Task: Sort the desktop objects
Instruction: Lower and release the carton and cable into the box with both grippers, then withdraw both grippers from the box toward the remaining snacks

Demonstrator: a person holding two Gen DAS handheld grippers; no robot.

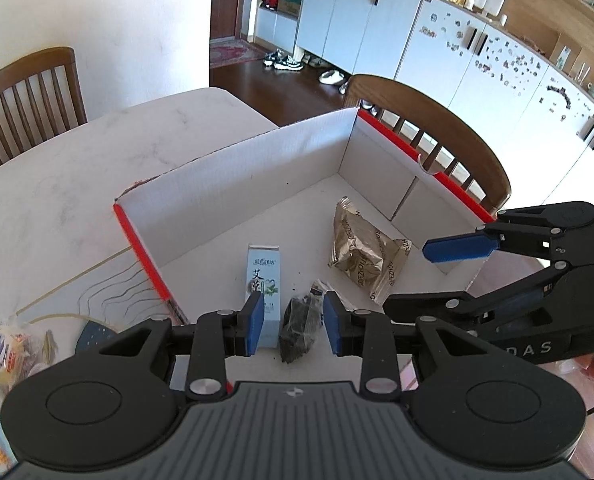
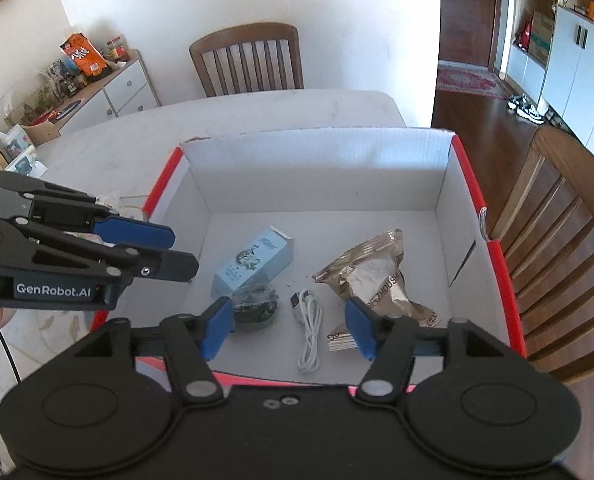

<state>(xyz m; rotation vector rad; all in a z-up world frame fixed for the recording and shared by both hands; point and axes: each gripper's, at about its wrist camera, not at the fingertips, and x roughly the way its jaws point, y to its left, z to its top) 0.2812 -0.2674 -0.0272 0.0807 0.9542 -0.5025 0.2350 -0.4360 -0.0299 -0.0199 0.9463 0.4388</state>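
Two grippers | left gripper (image 1: 293,322) fingers parted, empty | right gripper (image 2: 289,326) fingers wide, empty

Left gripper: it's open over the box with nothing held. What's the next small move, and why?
Probably pull the left gripper back toward the snack bags on the table outside the box. Its jaws are open and empty, and the dark packet between them already lies inside the box, so this drop looks finished.

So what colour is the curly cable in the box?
White. The USB cable shows best in the right wrist view, lying on the box floor.
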